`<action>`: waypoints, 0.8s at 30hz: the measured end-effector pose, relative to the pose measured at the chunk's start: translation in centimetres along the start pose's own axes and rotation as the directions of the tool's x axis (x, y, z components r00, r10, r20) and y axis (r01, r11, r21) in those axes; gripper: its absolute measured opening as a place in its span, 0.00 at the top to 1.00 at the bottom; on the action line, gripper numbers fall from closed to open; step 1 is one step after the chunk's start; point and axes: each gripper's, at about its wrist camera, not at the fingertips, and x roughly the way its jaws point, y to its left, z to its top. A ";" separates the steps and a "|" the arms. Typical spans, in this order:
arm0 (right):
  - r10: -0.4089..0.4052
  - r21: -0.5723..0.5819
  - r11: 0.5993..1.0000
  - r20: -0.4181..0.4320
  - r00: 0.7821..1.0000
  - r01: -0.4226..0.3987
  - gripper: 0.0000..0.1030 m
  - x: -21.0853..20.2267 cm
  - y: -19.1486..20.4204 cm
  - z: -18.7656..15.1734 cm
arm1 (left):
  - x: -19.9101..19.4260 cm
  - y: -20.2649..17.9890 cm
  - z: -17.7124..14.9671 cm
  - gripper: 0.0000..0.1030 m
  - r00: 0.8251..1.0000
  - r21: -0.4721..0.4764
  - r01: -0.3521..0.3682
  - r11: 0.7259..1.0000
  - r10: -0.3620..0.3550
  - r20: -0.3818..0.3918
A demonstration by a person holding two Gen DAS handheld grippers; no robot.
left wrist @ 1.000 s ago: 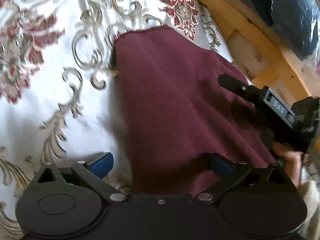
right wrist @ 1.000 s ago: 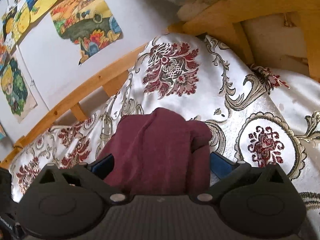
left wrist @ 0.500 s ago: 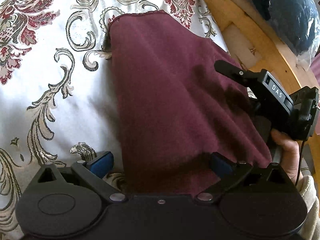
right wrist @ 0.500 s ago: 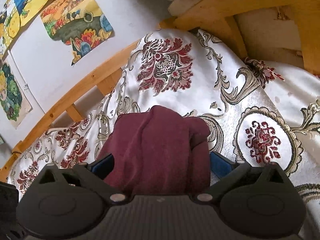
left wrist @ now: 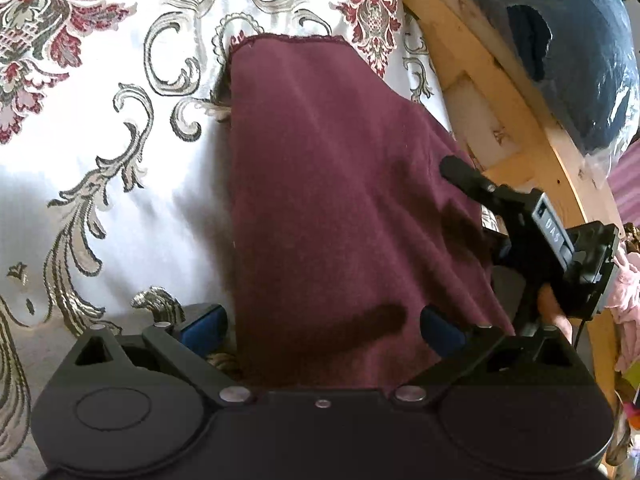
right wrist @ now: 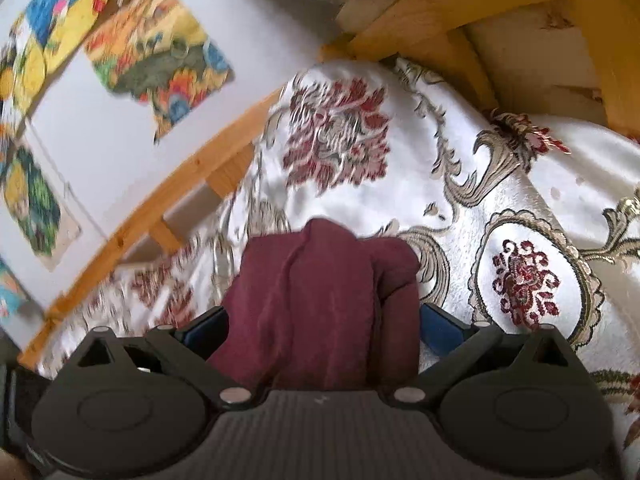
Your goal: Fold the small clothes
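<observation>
Maroon cloth is draped between the wide-set fingers of both grippers, left and right, above the bedspread; whether it is pinched cannot be told. Folding seems unfinished.

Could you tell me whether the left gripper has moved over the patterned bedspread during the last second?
Yes. The left gripper has pulled back: the maroon cloth's hemmed edge and the wooden bed frame sit lower in its view.
</observation>
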 end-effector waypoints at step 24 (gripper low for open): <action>-0.094 0.082 0.992 -0.014 0.996 0.094 0.45 -1.3 -1.8 0.4 | 0.2 1.0 -0.5 0.01 1.000 0.039 0.020 0.999 -0.020 -0.004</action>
